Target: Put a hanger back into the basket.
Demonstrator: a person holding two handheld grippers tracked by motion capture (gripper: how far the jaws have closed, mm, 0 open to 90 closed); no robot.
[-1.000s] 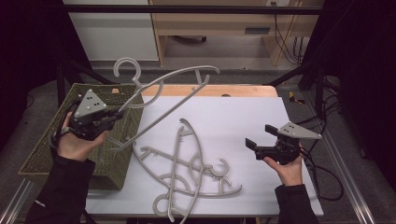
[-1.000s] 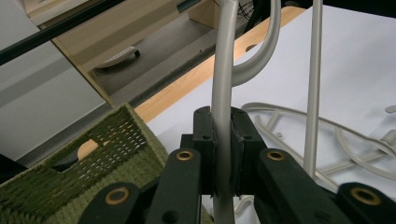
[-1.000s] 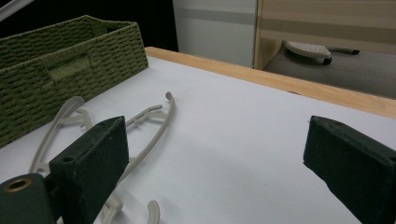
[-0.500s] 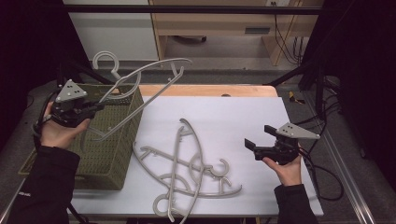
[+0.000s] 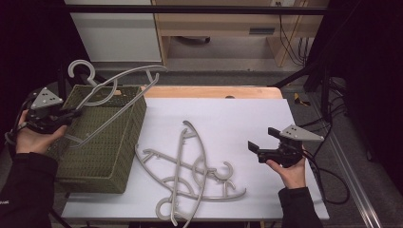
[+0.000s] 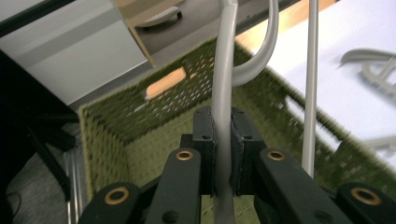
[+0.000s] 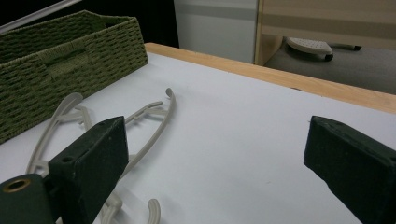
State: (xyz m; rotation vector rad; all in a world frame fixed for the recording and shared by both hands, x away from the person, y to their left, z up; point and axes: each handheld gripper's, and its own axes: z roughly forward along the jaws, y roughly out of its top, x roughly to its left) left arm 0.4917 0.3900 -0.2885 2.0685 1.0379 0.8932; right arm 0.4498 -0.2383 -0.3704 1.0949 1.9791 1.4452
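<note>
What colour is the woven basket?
Olive green basket, clearest in the right gripper view.

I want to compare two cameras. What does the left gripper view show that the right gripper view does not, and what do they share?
The left gripper view alone shows the left tongs shut on the grey hanger, held over the basket's inside. The right gripper view alone shows the right tongs open with nothing between them, and the basket's outer wall. Both show the green woven basket, the white table top and loose hangers lying on it.
</note>
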